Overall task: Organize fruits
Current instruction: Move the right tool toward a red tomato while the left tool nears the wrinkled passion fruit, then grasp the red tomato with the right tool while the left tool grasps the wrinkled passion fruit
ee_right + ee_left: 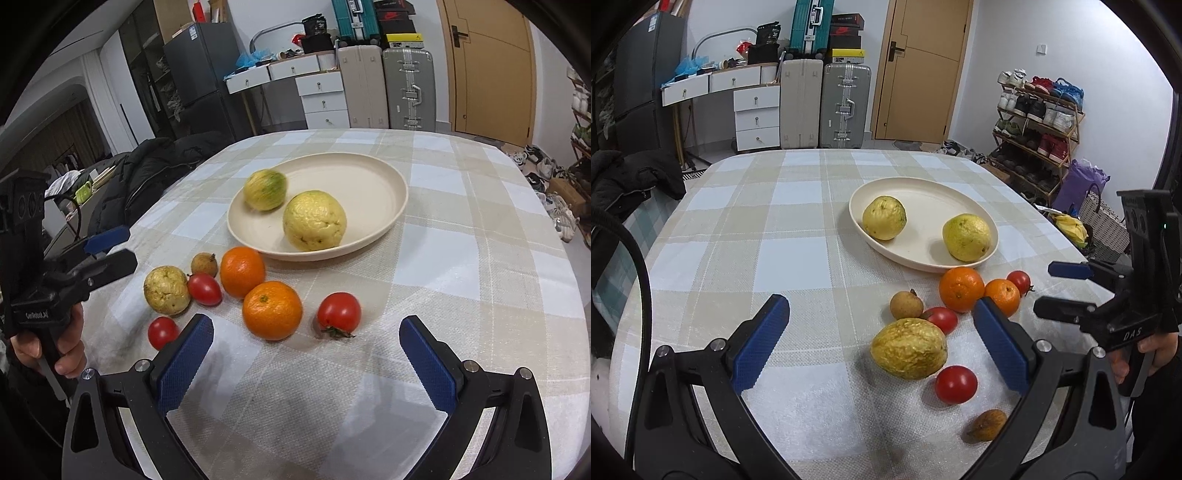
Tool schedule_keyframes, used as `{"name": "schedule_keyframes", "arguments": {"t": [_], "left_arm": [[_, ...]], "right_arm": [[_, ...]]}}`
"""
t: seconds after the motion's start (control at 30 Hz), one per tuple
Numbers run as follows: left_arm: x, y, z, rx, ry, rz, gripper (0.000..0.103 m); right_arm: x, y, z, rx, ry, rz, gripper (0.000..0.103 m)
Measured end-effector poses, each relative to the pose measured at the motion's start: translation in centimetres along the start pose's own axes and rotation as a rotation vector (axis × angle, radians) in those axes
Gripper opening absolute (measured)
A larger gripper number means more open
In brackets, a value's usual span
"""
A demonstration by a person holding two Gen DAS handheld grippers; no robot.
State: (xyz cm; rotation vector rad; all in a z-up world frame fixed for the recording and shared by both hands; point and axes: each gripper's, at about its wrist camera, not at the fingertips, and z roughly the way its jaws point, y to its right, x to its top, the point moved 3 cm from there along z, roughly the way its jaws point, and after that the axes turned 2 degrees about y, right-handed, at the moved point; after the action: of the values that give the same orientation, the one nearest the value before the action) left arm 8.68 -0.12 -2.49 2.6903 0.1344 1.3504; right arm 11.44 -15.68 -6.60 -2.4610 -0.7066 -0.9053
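Counted across both views: one cream plate [388, 192] as landmark, on the checked desk [480, 240].

On the plate: two yellow guavas, a green-streaked one [265, 189] at its left part, blurred in the right wrist view, and a larger one [314, 220] at its near rim.

Off the plate, on the desk on its near side, going left to right in the right wrist view: a third guava [167, 290], wrinkled, farthest left of the plate; a small brown longan [204, 264] between that guava and the plate's rim; two oranges, one [242, 272] just beside the plate's near rim, the other [272, 310] nearer the camera and touching or almost touching the first; three tomatoes, one [163, 332] partly cut off by a blue pad, one oblong [204, 289] against the wrinkled guava, one with a green stem [339, 313] farthest right of the group.

Only in the left wrist view: a brown shrivelled fruit [987, 424], farthest from the plate, partly hidden by the tool's frame; kind hard to make out.

Left tool [882, 339]: released, pads wide apart, empty, wrinkled guava between them but untouched. Right tool [306, 363]: released too, pads spread, gripping nothing, short of the fruit group.
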Motion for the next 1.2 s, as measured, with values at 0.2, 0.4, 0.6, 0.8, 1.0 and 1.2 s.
{"name": "schedule_keyframes", "arguments": {"t": [0.2,0.4,0.6,0.8,1.0,1.2], "left_arm": [[-0.5,0.4,1.1,0.0,-0.028,0.016,0.099],[-0.9,0.7,1.8,0.007,-0.049,0.03,0.099],[-1.2,0.6,2.2,0.008,-0.061,0.026,0.099],[-1.5,0.6,2.6,0.006,-0.082,0.025,0.099],[-1.6,0.4,3.2,0.008,-0.1,0.015,0.099],[-1.7,0.1,3.3,0.007,-0.108,-0.004,0.099]], "right_arm": [[0.2,1.7,0.2,-0.102,0.0,0.026,0.103],[0.1,2.3,0.5,-0.136,-0.006,0.021,0.103],[0.0,2.1,0.9,-0.148,-0.01,0.008,0.103],[-0.2,2.5,1.3,-0.169,-0.029,0.01,0.103],[-0.5,2.9,1.7,-0.181,-0.055,0.014,0.102],[-0.4,2.6,2.1,-0.176,-0.075,-0.012,0.091]]}}
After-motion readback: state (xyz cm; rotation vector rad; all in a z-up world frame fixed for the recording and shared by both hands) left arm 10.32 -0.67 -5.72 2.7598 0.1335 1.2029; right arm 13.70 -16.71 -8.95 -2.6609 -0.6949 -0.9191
